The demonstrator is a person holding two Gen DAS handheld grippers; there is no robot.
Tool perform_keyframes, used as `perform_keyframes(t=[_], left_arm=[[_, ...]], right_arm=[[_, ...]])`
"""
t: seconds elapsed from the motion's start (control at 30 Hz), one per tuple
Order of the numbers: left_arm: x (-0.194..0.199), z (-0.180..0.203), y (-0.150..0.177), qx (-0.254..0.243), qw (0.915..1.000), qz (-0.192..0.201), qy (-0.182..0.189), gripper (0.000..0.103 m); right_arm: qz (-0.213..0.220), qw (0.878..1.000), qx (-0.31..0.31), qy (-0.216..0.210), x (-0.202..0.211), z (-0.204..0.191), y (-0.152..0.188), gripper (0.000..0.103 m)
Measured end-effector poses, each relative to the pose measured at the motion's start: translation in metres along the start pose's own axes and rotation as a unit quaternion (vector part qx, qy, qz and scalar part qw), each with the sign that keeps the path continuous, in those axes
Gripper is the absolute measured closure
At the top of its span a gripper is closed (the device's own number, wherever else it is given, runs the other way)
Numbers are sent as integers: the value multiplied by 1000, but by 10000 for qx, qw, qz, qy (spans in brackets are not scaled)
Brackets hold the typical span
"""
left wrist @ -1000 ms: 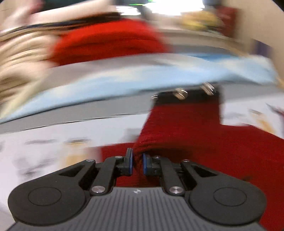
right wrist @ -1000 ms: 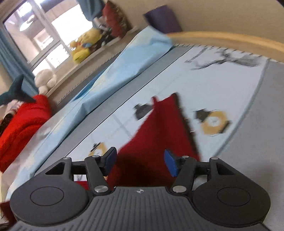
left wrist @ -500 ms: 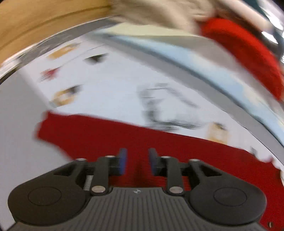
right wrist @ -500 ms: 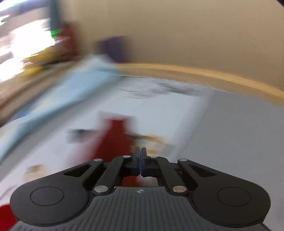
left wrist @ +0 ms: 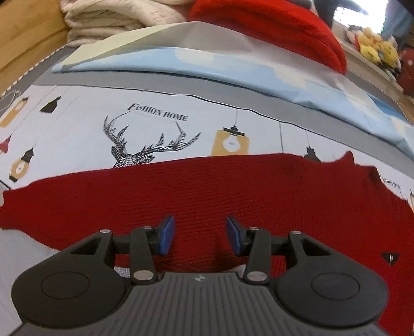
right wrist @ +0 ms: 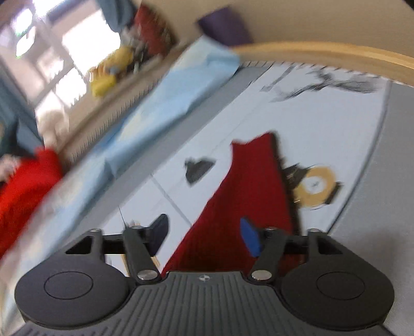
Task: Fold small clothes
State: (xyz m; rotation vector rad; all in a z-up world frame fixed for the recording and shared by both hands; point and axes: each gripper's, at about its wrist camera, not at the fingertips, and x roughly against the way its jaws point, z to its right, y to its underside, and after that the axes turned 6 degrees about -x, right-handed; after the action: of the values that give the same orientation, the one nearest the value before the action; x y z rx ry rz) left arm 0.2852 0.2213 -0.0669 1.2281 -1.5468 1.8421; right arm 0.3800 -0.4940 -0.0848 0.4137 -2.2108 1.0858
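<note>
Left gripper jaws opening, empty, above red knit garment spread flat on bedsheet. Right gripper opening, empty. Between folds; next: grab edge.

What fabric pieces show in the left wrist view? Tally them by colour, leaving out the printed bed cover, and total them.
Dark red: 1, knit garment
Bright red: 1, bundle
Light blue: 1, folded sheet
Cream: 1, folded blanket
Total: 4
</note>
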Motion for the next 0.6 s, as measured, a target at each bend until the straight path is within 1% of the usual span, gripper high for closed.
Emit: perform_keyframes(t=[0.07,0.13,0.17,0.2,0.23,0.27,0.3,0.33,0.37,0.4,0.43,0.47,0.5,0.53,0.57,0.6], left_arm=[[-1,1,-3,-92,10000,2,6,54],[-2,1,-5,-144,9999,7,0,54],[-2,0,-5,-159,9999,16,15,54],[-3,0,-7,-175,9998,19,29,54],[-3,0,-8,-198,9998,21,34,54],[-3,1,-9,-225,9997,33,38,54],[-4,0,-9,-249,9997,45,38,54],[-4,0,-10,-267,9996,44,32,54],[-5,0,-11,-281,9996,43,29,54],[-6,0,-11,-286,9996,38,35,54],[-6,0,-12,-295,9995,30,51,54],[-7,1,-12,-319,9995,20,72,54],[-7,2,-12,-355,9993,10,85,54],[-7,4,-11,-403,9991,4,96,54],[-8,5,-10,-450,9989,2,108,54],[-8,6,-9,-495,9987,-7,121,54]], right_arm=[[-125,9995,251,122,-14,-11,-1,33],[-367,9962,621,490,-30,-23,6,34],[-490,9916,917,766,-37,-29,11,45],[-427,9864,1248,978,-38,-33,16,56],[-264,9824,1496,1087,-41,-39,20,83],[-148,9804,1620,1109,-39,-41,22,85],[67,9826,1522,1062,-33,-40,19,87],[591,9882,1126,849,-16,-35,13,88],[1362,9863,727,583,9,-30,8,89],[2133,9754,467,289,34,-25,5,89],[2613,9645,352,124,51,-21,6,89],[2901,9563,310,211,63,-17,9,89],[2907,9560,202,344,65,-10,12,89],[2617,9637,-27,527,59,4,16,88],[2208,9723,-248,720,49,18,19,88],[1702,9795,-579,913,37,35,21,88]])
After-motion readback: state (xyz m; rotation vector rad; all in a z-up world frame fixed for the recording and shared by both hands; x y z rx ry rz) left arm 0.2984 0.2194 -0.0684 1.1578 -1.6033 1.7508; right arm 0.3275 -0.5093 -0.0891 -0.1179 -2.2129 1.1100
